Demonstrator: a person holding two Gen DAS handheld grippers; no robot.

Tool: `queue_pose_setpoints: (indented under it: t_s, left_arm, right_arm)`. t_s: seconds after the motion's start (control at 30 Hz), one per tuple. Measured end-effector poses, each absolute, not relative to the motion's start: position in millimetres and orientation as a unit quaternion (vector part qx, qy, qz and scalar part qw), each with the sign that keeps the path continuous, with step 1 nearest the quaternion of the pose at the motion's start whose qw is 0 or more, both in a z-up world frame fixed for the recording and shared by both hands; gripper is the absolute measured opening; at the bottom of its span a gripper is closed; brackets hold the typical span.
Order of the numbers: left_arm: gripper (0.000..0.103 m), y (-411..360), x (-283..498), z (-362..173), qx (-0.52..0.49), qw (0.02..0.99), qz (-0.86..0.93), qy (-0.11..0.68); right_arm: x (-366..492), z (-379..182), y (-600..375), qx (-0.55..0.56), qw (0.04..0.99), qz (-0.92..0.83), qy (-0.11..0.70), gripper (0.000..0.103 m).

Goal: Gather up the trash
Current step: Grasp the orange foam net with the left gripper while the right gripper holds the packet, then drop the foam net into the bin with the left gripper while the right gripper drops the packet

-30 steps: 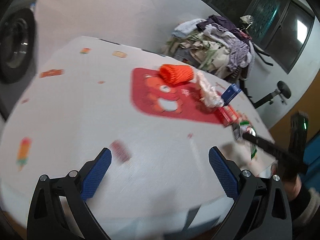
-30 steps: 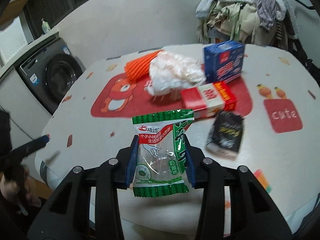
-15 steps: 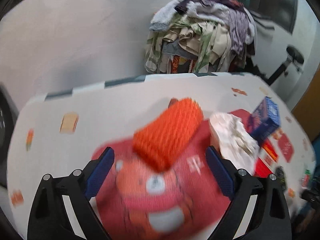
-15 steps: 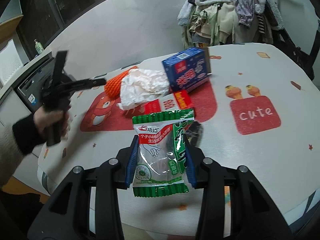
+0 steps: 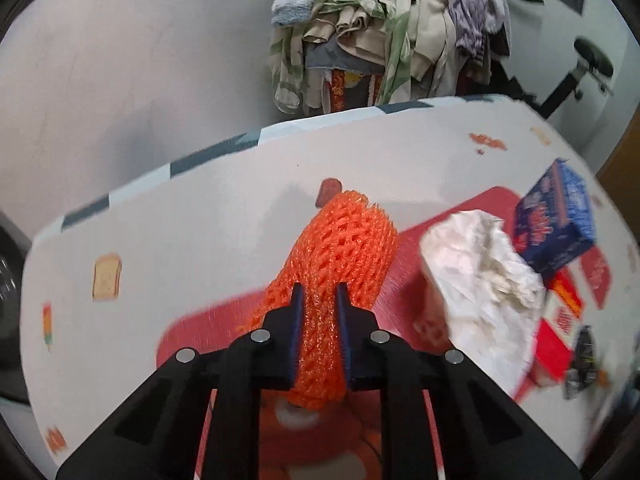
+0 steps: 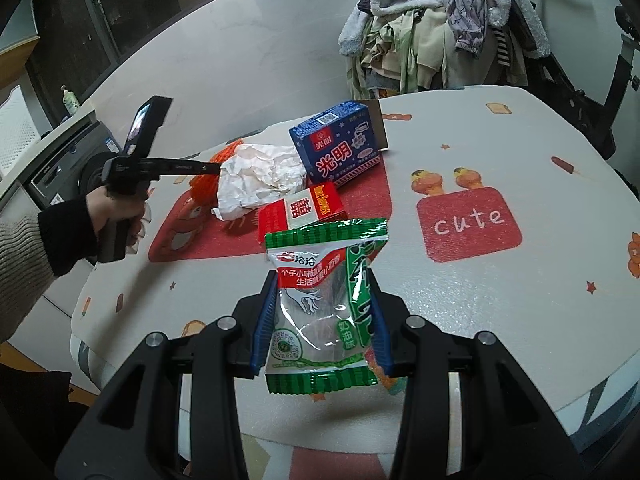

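Note:
My left gripper (image 5: 319, 294) is shut on an orange foam fruit net (image 5: 344, 248), over the red bear mat (image 5: 192, 328). The net also shows in the right wrist view (image 6: 206, 182), partly hidden behind crumpled white paper (image 6: 260, 174). My right gripper (image 6: 322, 284) is shut on a green and clear snack wrapper (image 6: 324, 300), held above the table's near edge. On the mat lie the white paper (image 5: 480, 280), a blue box (image 6: 338, 146), a red box (image 6: 302, 210) and a black wrapper (image 5: 584, 356).
The round table (image 6: 500, 300) has a printed white cover with a red "cute" patch (image 6: 468, 224). A heap of clothes (image 6: 436, 28) stands behind it. A washing machine (image 6: 60, 168) is at the left. Exercise equipment (image 6: 580, 80) stands at the right.
My left gripper moved in over the mat and closed on the orange net. My right gripper kept hold of the snack wrapper and drew back a little.

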State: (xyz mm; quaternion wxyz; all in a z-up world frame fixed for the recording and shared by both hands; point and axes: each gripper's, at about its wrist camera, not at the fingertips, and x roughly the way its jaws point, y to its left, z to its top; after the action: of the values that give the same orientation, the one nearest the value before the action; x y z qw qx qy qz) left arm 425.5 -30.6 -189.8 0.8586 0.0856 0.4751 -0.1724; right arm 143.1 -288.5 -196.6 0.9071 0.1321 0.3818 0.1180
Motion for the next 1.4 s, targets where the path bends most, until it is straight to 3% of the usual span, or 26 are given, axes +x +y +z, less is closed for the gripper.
queue_pose_setpoints:
  t_s: [0.4, 0.83, 1.13, 1.4]
  left_arm:
    - [0.015, 22, 261, -134, -0.015, 0.865, -0.226, 0.448]
    - [0.015, 35, 96, -127, -0.024, 0.870, -0.242, 0.429]
    - [0.016, 7, 15, -160, -0.046, 0.842, -0.284, 0.456]
    - [0.016, -11, -10, -196, 0.000, 0.810, -0.311, 0.497]
  right_arm:
    - [111, -164, -255, 0.104, 0.912, 0.158, 0.363, 0.043]
    - [51, -151, -219, 0.061, 0.908, 0.186, 0.370, 0.043]
    - [25, -150, -205, 0.048, 0.906, 0.195, 0.373, 0.043]
    - [16, -157, -192, 0.038, 0.902, 0.204, 0.379, 0.043]
